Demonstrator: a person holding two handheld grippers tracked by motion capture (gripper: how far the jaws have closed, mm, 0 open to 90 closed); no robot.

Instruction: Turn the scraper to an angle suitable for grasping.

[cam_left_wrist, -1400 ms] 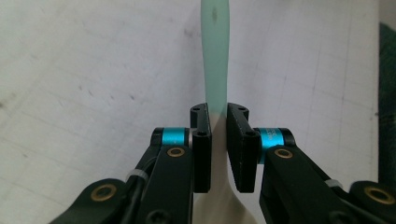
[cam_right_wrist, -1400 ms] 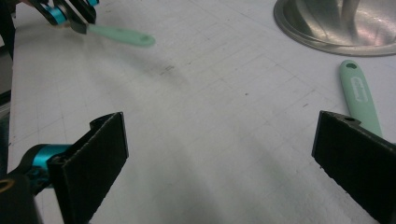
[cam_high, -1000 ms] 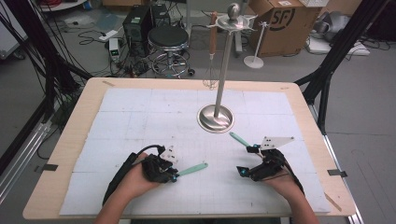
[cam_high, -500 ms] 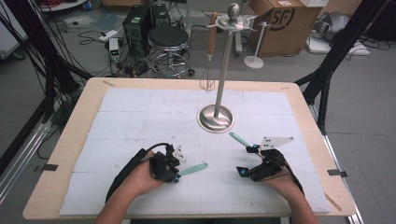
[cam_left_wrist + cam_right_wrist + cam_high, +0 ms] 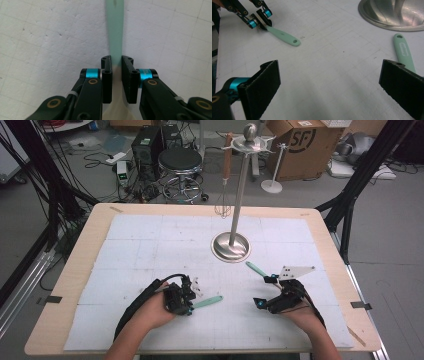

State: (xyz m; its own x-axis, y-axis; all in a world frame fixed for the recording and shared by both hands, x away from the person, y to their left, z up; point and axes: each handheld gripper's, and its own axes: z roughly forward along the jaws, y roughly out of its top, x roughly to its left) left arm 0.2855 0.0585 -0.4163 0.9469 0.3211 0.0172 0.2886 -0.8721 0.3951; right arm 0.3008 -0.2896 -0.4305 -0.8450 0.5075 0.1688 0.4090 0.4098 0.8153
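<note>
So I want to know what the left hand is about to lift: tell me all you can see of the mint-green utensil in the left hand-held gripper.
The mint-green utensil has a flat, slim handle that looks like smooth plastic or silicone, with a rounded end pierced by a small hanging hole. It lies flat on the white mat, handle pointing toward the table's middle. The left hand-held gripper is shut on it near where the handle widens; its working end is hidden behind the jaws. Nothing else touches it.
</note>
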